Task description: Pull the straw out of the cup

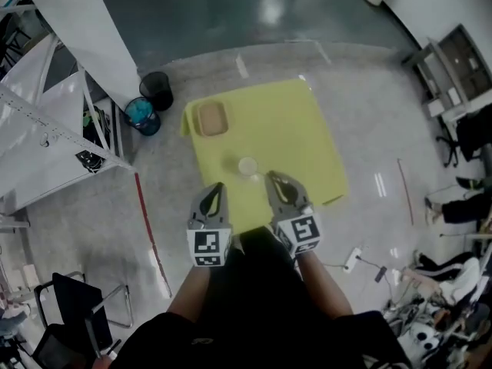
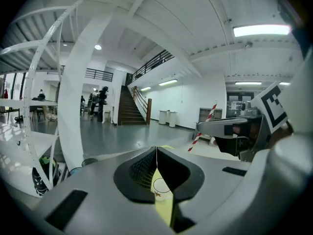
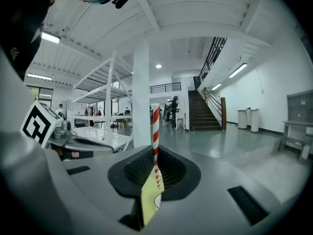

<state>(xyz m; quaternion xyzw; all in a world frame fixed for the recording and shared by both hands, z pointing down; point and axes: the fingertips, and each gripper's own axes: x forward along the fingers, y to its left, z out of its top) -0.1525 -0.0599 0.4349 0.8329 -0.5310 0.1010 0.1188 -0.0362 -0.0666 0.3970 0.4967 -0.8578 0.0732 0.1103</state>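
One straw (image 3: 155,126) in right claw (image 3: 155,150) | left claw (image 2: 156,149) clenched empty | cup (image 1: 247,165), tray (image 1: 211,118) on mat (image 1: 296,133)

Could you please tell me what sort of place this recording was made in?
Probably a large open hall in a lab or workshop building: a staircase climbs to a railed mezzanine, white metal racks stand on a glossy floor, and a yellow mat lies on it.

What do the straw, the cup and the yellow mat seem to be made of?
Straw: paper or plastic, matte, red-and-white spiral stripes.
Cup: probably thin clear plastic; the yellow shows through it.
Yellow mat: likely cloth or soft sheet, matte, corners drooping.
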